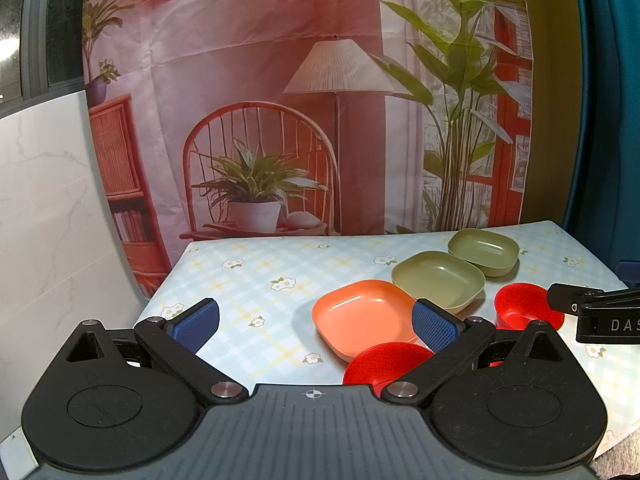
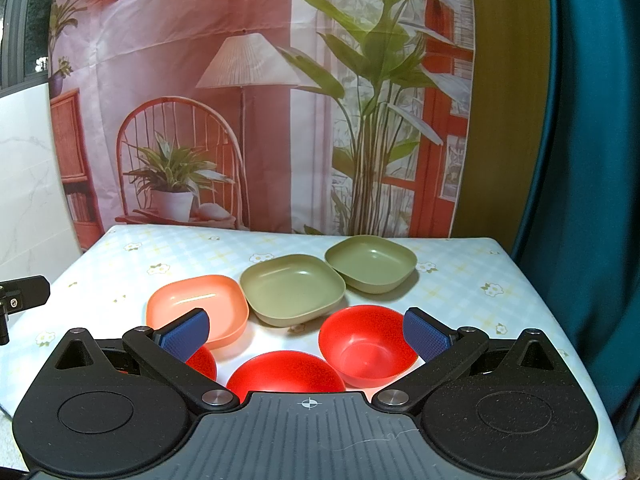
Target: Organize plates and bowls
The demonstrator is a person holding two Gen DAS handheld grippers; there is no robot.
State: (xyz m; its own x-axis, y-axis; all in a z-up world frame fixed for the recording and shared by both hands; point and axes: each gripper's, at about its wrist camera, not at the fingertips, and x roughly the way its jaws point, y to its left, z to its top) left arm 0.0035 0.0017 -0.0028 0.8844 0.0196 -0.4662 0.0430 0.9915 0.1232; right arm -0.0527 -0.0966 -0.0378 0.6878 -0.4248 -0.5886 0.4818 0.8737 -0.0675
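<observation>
On the checked tablecloth (image 2: 120, 276) lie an orange square plate (image 2: 198, 302), a near green square plate (image 2: 292, 288) and a far green one (image 2: 372, 264). Three red bowls sit in front: one right (image 2: 366, 344), one middle (image 2: 286, 374), one left, mostly hidden behind my finger (image 2: 204, 360). My right gripper (image 2: 306, 332) is open and empty above the red bowls. My left gripper (image 1: 316, 322) is open and empty, left of the orange plate (image 1: 362, 318). The left wrist view also shows both green plates (image 1: 438, 280) (image 1: 484, 250) and two red bowls (image 1: 384, 362) (image 1: 524, 306).
A printed room backdrop (image 2: 240, 100) hangs behind the table. A teal curtain (image 2: 592, 160) is on the right, a white marble panel (image 1: 44, 220) on the left. The table's right edge (image 2: 560, 320) drops off near the right red bowl. The right gripper's tip (image 1: 592, 312) shows in the left wrist view.
</observation>
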